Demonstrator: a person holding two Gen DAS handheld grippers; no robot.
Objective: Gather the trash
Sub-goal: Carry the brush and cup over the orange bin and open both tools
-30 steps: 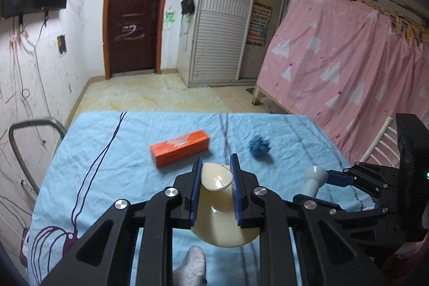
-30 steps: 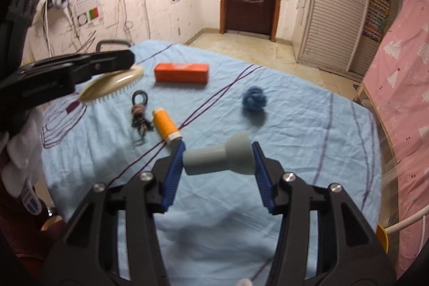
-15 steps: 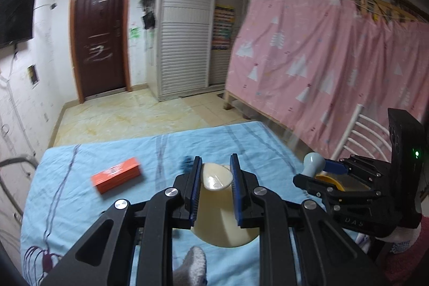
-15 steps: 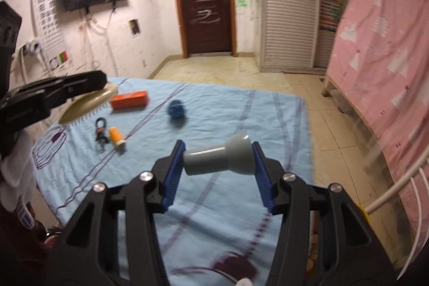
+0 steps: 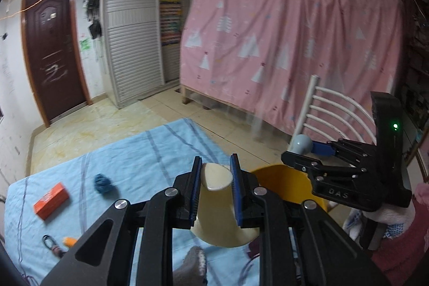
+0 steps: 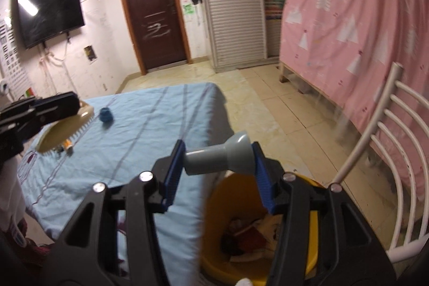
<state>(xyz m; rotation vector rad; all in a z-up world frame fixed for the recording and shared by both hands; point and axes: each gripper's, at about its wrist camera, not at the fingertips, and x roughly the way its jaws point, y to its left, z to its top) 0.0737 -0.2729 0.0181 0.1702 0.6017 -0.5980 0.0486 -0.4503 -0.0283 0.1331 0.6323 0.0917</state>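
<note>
My left gripper (image 5: 216,168) is shut on a cream hairbrush (image 5: 217,178), held over the blue-sheeted table (image 5: 139,168) near its right edge. The same cream hairbrush (image 6: 64,125) shows at the left of the right wrist view. My right gripper (image 6: 218,154) is shut on a grey funnel-shaped plastic piece (image 6: 219,156), held sideways above a yellow bin (image 6: 312,237) that stands beside the table and holds some trash. In the left wrist view the right gripper (image 5: 303,145) hangs with the grey piece (image 5: 301,144) over the yellow bin (image 5: 281,176).
On the table (image 6: 139,125) lie an orange box (image 5: 51,197), a blue yarn ball (image 5: 103,182), an orange spool (image 5: 70,241) and a black hair tie (image 5: 49,243). A white chair (image 6: 388,152) stands right of the bin, a pink curtain (image 5: 295,44) behind it.
Both grippers swung to the right with their objects, from over the middle of the table to its right edge. The yellow bin and white chair have come into view.
</note>
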